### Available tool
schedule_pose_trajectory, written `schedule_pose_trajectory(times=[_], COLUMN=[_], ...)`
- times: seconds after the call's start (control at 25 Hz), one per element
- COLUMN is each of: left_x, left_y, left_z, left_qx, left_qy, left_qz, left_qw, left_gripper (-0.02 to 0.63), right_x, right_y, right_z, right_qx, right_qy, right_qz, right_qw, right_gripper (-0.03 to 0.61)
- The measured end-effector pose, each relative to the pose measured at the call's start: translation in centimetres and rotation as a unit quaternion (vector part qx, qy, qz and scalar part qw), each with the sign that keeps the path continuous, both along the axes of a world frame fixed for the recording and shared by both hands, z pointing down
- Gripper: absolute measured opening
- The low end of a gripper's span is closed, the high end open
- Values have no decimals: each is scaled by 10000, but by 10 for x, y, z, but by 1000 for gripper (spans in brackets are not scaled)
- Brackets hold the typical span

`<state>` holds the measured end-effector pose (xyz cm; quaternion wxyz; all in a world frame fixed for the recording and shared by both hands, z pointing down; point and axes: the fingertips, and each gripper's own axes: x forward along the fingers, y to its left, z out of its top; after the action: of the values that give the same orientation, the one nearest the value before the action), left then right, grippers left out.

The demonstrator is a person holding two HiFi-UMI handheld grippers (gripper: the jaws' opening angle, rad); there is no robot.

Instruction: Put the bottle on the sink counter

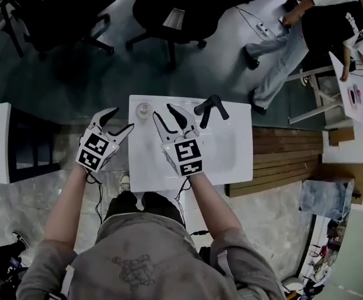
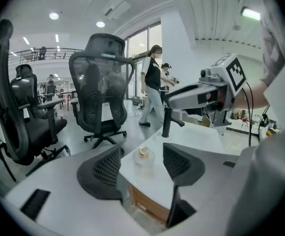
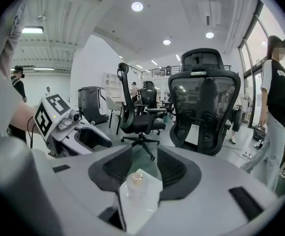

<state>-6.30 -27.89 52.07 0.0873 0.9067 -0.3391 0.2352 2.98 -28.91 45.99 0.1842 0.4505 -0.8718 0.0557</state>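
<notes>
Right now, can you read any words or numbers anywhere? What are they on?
No text here can be read.
Left cube, right cube: black-and-white square patterns, not letters.
Bottle: no label shows.
Grey shirt: a faded design, no words legible.
Black shirt: white print, too blurred to read.

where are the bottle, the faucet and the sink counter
bottle (image 1: 143, 109), head view, its top seen from above
faucet (image 1: 210, 105), head view, the black spout
sink counter (image 1: 235, 164), head view, bare white corner on the right
</notes>
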Motion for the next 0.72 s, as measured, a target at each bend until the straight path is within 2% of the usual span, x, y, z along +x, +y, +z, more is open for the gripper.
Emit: schedule_pose_trajectory(times=[0.08,0.16,0.28,0.56,0.72], left_x=[-3,-6,-13,-22,-22], left_y=[1,2,4,15,24], left_z=[-22,-44,-78,-167,-206], left_qx=[175,365,692,1651,1946], left_qy=[56,109,214,362,553], left_qz=[-130,-217,-411,-617,-626], left_qw=[9997,9990,9965,9837,9773], left_gripper=[210,196,126,74,55], right_x=[4,8,15,27,32], right_y=[8,13,22,47,66], right_z=[-19,-37,-71,-151,-182], right_qx=[122,247,584,1439,1714], right_qy=[-74,-204,-308,-403,-329], right_qz=[28,93,245,396,375], right_qw=[9999,9994,9975,9880,9839], right_gripper=[155,144,119,74,72])
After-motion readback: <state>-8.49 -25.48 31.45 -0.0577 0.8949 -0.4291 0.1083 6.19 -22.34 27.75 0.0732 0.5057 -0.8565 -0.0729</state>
